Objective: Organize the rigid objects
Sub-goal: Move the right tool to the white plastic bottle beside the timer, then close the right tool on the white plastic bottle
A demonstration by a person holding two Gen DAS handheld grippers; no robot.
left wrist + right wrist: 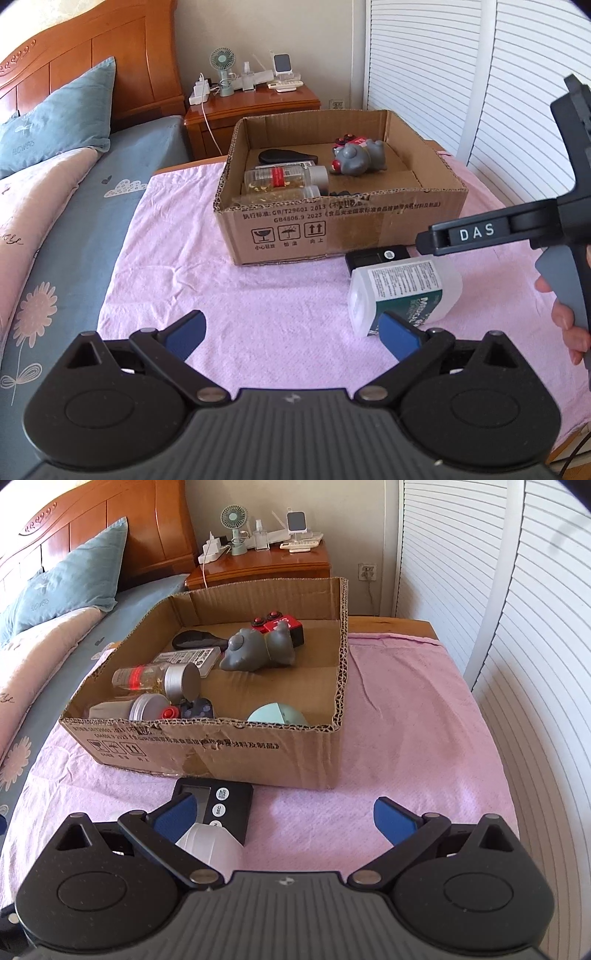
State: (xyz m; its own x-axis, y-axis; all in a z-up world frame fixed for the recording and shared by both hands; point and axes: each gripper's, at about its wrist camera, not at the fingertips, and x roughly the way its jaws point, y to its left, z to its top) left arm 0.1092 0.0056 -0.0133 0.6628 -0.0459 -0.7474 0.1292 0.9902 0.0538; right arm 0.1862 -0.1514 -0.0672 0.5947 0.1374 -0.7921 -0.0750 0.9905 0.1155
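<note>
My left gripper and right gripper both hang released above the pink cloth. Beyond sits the open brown cardboard box; before it, a white plastic bottle lying down, perhaps touching the black digital timer.

Cardboard box on the cloth-covered table holds two jars, toy mouse behind them; timer just before box, white bottle before timer.
</note>
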